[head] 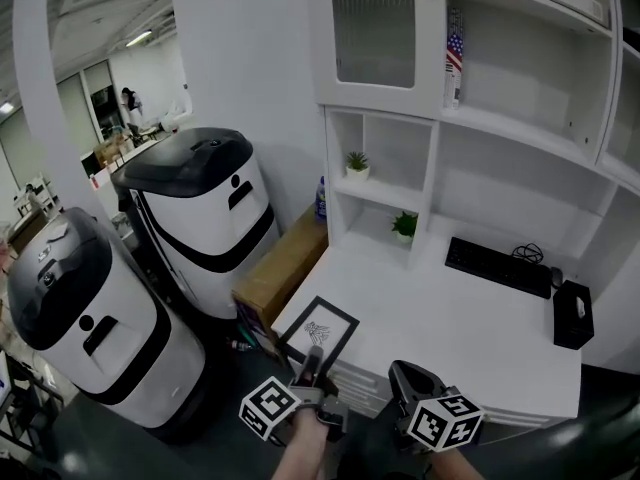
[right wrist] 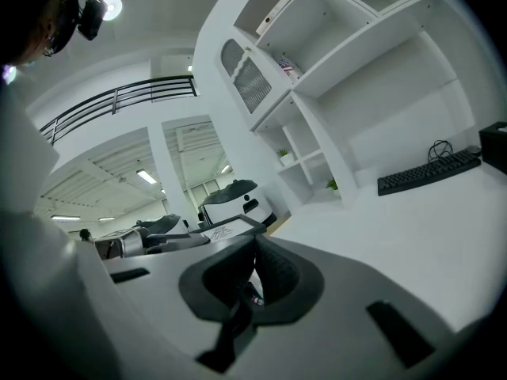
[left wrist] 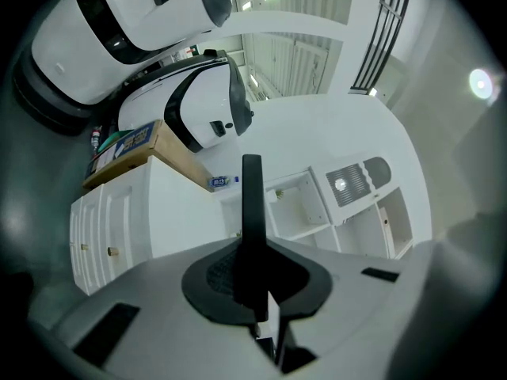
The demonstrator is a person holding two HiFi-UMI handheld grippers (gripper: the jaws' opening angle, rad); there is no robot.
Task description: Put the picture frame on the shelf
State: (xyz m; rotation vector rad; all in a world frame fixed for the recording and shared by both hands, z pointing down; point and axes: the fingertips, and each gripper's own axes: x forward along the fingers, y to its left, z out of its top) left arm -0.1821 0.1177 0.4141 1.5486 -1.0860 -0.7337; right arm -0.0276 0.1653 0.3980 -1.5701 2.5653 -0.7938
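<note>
Two grippers sit at the near edge of the head view, both aimed at a white desk [head: 470, 318]. One of them, the left gripper [head: 312, 360], is clamped on the near edge of the frame [head: 320, 333]; its own view shows the jaws pressed on the thin black frame [left wrist: 252, 212], seen edge-on. That frame lies roughly flat with its picture side up over the desk's near left corner, well short of the shelf unit [head: 435, 168] at the far side; whether it touches the desk I cannot tell. Just to the right, the right gripper [head: 408, 380] has its jaws together with nothing between them, and from its view the frame [right wrist: 224, 230] shows off to the left. On the desk, a keyboard [head: 498, 266] lies far right with a black box [head: 572, 314] beside it. Small plants [head: 356, 163] stand in the left shelf compartments. Left of the desk are a cardboard box [head: 282, 268] and two white-and-black machines [head: 205, 218].
</note>
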